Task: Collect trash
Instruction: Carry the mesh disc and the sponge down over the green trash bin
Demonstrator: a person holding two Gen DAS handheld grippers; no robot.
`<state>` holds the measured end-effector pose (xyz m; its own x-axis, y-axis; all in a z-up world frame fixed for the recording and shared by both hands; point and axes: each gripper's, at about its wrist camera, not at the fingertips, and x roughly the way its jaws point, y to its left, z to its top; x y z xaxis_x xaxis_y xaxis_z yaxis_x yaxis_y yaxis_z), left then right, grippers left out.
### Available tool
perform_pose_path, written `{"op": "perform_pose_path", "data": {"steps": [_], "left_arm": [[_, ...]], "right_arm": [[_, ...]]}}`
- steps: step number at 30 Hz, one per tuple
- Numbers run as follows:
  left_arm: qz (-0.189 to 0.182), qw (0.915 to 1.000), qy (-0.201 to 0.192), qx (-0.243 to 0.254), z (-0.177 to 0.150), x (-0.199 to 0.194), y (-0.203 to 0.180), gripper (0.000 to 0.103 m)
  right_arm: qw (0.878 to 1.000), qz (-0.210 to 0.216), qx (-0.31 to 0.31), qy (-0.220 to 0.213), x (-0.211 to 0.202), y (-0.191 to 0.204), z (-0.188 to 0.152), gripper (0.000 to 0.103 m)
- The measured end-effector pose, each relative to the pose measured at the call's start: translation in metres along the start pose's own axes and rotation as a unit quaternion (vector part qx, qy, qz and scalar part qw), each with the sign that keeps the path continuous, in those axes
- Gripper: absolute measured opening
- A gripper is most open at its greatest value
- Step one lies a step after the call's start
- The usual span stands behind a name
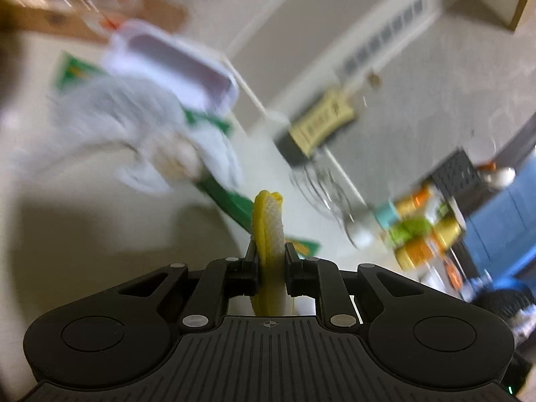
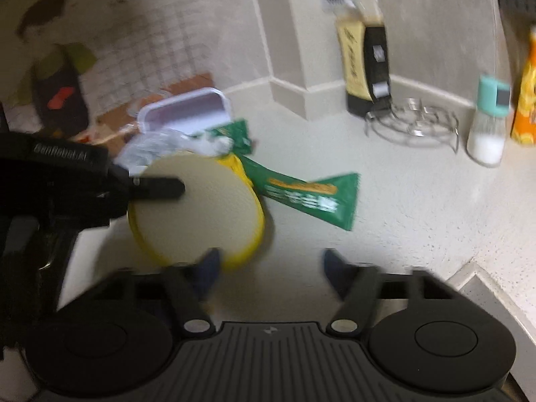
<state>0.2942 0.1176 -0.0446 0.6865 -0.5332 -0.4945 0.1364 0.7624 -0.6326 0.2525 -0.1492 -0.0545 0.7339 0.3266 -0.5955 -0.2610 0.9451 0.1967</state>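
Observation:
My left gripper [image 1: 269,251] is shut on a round yellow sponge pad [image 1: 268,234], held edge-on above the counter. In the right wrist view the same pad [image 2: 197,207] shows as a pale disc with a yellow rim, with the left gripper [image 2: 157,187] clamped on its left side. My right gripper [image 2: 271,268] is open and empty, just below and right of the pad. A green snack wrapper [image 2: 308,194] lies on the counter behind the pad, also seen in the left wrist view [image 1: 231,201]. Crumpled white plastic [image 1: 134,134] and a white tray [image 2: 187,114] lie beyond.
A yellow-black grater [image 2: 365,67] leans on the wall corner, with a wire trivet [image 2: 415,127] and a teal-capped shaker [image 2: 489,120] to its right. An orange packet [image 2: 526,93] stands at the far right. A wooden board [image 1: 83,16] lies behind the tray. The sink edge [image 2: 485,284] is at lower right.

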Motion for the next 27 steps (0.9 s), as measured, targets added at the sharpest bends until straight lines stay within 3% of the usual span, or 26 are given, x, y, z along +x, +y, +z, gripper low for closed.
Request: {"op": "perform_pose_path", "data": {"steps": [5,11,18,21,27], "left_arm": [[0.103,0.9913,-0.064,0.052,-0.021,-0.060,-0.004,0.018],[0.157,0.9838,-0.086,0.013,-0.051,-0.103,0.014,0.018],[0.146,0.9834,-0.104,-0.030,-0.073,-0.134,0.037,0.018],[0.140,0.9843,-0.101,-0.036,-0.071,-0.136,0.046,0.018],[0.124,0.9877,-0.091,-0.027,-0.056,-0.134,0.059,0.018]], "right_arm": [[0.997,0.057,-0.023,0.044,0.000,0.041,-0.018,0.077],[0.997,0.000,-0.040,0.068,0.019,0.067,-0.024,0.078],[0.994,-0.029,-0.032,0.098,0.038,0.073,-0.023,0.081],[0.995,-0.014,-0.034,0.096,0.039,0.075,-0.019,0.067],[0.995,0.019,-0.038,0.089,0.038,0.090,-0.008,0.067]]}}
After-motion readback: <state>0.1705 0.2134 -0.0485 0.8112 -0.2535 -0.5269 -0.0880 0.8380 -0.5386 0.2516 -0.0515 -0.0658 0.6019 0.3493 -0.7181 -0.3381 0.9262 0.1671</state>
